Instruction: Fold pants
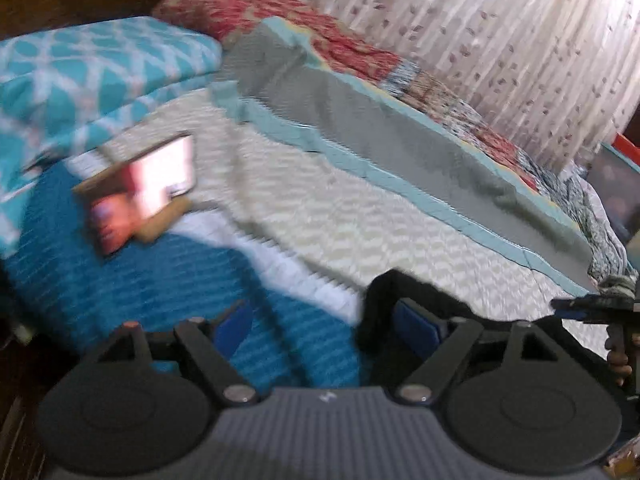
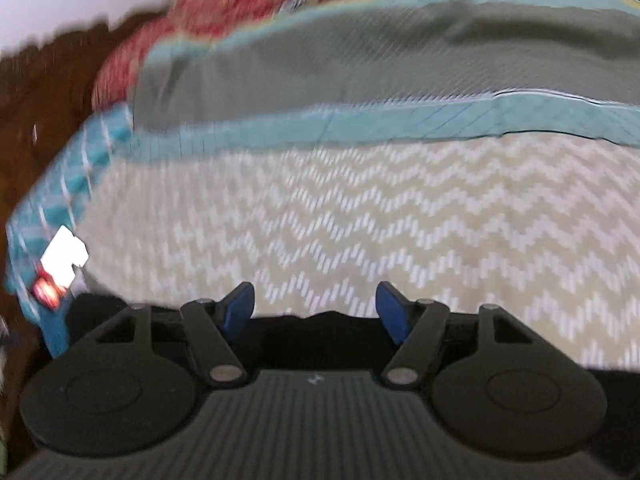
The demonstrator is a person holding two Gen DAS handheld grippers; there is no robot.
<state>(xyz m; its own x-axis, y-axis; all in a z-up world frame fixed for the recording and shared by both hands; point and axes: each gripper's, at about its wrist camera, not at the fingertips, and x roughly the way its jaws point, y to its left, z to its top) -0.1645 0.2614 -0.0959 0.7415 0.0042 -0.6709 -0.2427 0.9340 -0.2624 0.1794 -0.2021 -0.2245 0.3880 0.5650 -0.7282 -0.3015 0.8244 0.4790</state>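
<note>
My left claw is spread wide, black pants draped over its right finger at lower centre. My right claw also gapes wide, the pants bunched just below its fingers.

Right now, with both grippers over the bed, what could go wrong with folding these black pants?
1. Both views are motion-blurred, so the open left gripper may close off target; black pants seem draped over only one of its fingers.
2. The lit phone lies on the bed near the work area and could get dragged or knocked.
3. The open right gripper holds nothing; the pants' edge barely shows below it.
</note>
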